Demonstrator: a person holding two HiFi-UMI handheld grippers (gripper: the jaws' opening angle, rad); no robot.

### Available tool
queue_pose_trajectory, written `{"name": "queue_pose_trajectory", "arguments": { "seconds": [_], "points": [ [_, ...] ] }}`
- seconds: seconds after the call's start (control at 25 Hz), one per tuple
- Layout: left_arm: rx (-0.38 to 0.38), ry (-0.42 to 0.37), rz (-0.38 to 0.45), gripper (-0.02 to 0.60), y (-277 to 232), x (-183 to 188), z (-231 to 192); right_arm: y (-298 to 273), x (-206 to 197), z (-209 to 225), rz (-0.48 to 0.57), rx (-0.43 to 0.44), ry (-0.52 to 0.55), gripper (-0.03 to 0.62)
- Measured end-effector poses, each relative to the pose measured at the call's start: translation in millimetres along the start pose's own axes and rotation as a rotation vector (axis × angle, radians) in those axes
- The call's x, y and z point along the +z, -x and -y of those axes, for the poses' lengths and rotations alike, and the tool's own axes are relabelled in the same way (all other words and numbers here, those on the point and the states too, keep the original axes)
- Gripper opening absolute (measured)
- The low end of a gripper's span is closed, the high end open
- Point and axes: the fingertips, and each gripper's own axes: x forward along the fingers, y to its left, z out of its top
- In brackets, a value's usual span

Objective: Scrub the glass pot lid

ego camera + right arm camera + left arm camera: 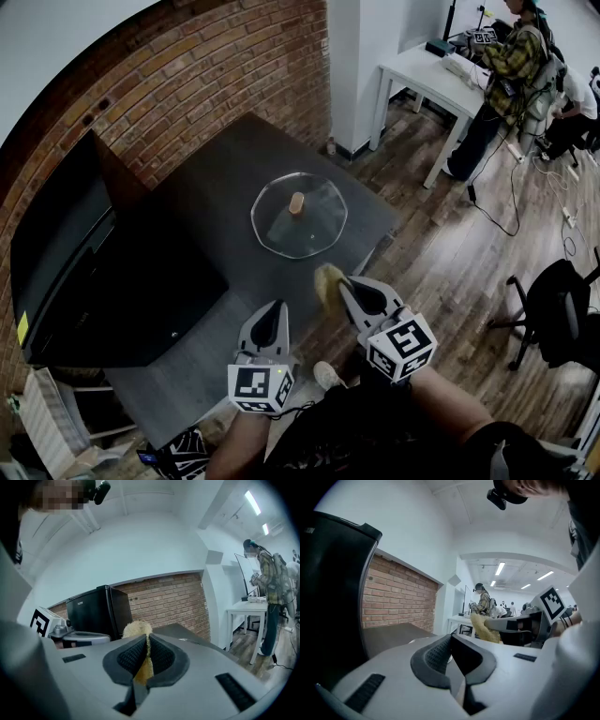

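- currently the glass pot lid (300,225) lies flat on the dark table (211,202) with its knob (297,203) up, fairly near the table's right edge. both grippers hang on the person's side of it, apart from the glass.
- the right gripper (339,285) is clenched on a yellowish fibrous scrubber (327,280). in the right gripper view the scrubber (137,629) pokes out past the tips, and only a thin part of it is pinched between the pads. hard strokes could fold it over or drag it out of the grip.
- if the scrubber folds or the approach is too steep, the hard jaw tips may meet the glass instead of the fibres and scrape it.
- the left gripper (275,311) has its jaws pressed together with nothing between them, so nothing steadies the lid. a sideways push from scrubbing would probably make it skate over the smooth top, and toward the right edge it could go over onto the wooden floor (450,272) and break.
- the knob stands in the middle of the stroke path. catching it could tip or spin the lid.
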Motion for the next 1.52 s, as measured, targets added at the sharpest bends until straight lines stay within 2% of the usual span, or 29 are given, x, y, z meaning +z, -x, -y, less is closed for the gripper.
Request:
{"name": "queue_pose_trajectory", "arguments": {
  "seconds": [0.96, 1.52],
  "points": [
    [-0.013, -0.01, 0.012, 0.032, -1.0, 7.4, -1.5, -3.1, 11.4, -3.5, 0.037, 0.011, 0.012, 0.025],
    [0.048, 0.003, -0.005, 0.032, -27.7, 9.0, 1.1, -20.6, 15.1, 25.6, 0.025, 0.076, -0.003, 0.025]
  ]
}}
